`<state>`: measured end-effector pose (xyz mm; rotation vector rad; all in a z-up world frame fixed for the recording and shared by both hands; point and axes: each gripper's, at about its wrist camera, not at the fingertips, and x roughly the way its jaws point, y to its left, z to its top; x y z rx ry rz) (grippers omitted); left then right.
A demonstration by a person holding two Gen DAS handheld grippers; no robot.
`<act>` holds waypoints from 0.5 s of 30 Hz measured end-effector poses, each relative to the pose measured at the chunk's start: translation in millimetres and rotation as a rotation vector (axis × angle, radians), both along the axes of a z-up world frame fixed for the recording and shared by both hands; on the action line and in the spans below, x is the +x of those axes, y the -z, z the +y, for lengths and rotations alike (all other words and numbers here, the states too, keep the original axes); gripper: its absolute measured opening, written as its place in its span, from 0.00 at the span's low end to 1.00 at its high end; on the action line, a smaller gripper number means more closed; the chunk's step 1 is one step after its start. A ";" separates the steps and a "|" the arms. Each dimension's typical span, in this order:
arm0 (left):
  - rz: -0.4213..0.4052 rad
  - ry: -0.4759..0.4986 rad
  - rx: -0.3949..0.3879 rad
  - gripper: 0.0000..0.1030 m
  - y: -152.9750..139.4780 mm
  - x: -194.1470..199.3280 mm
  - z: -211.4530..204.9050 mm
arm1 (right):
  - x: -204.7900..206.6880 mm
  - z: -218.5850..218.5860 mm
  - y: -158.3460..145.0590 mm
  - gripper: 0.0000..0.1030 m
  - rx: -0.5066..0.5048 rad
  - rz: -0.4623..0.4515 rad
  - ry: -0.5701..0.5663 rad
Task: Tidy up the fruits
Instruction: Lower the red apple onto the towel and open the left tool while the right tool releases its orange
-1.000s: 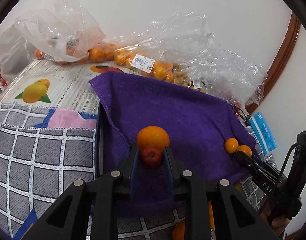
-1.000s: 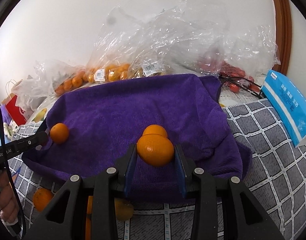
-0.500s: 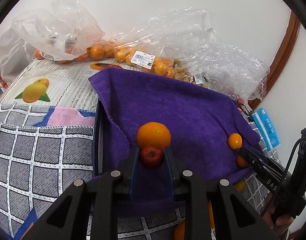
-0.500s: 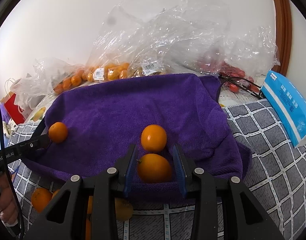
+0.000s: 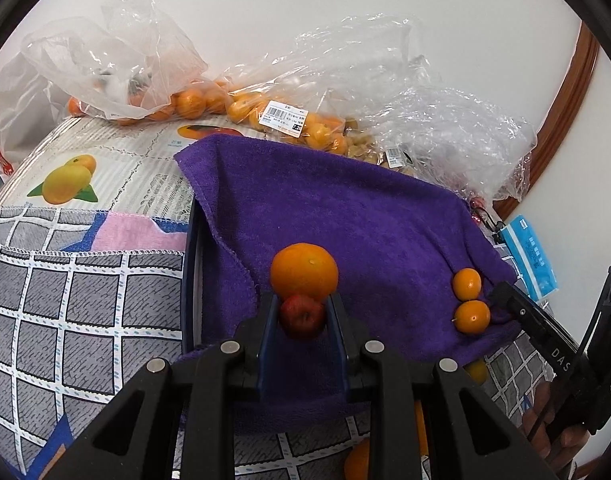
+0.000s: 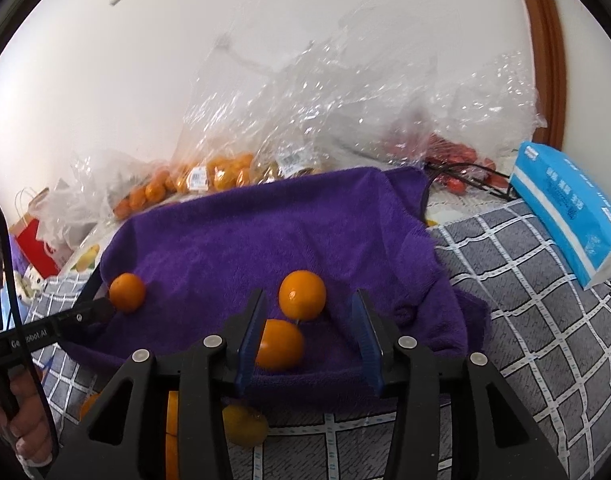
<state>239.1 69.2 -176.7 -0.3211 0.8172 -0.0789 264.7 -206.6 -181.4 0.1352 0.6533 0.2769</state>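
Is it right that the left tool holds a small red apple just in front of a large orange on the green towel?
Not quite: the towel is purple, as the left wrist view shows. The left tool does hold the small red apple just in front of the large orange.

Left tool (image 5: 302, 318): black frame, blue finger pads, silver screws. Right tool (image 6: 310, 326): identical build, white lettering, black cable.

Three round oranges (image 5: 304, 271) lie on the one purple terry towel (image 5: 345, 216); one small red apple (image 5: 301, 316) is there too. At least three crinkled clear plastic bags (image 5: 105, 60), perhaps more, and one blue tissue pack (image 6: 565, 208).
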 end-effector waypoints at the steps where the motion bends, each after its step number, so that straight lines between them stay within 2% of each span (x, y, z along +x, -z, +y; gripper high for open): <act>1: 0.000 0.000 -0.001 0.23 0.2 0.0 0.2 | -0.9 -0.4 -0.9 0.43 -0.001 -0.006 0.004; 4: 0.000 0.006 -0.016 0.27 -0.4 -0.3 0.6 | -3.9 1.9 -3.1 0.43 -0.011 -0.026 0.002; 9: -0.023 0.011 -0.030 0.40 -4.9 -4.2 -0.6 | -9.1 5.6 -7.1 0.43 -0.016 -0.060 -0.019; 15: -0.080 0.002 0.005 0.42 -16.9 -11.3 -5.3 | -11.6 6.9 -7.1 0.43 -0.032 -0.078 0.008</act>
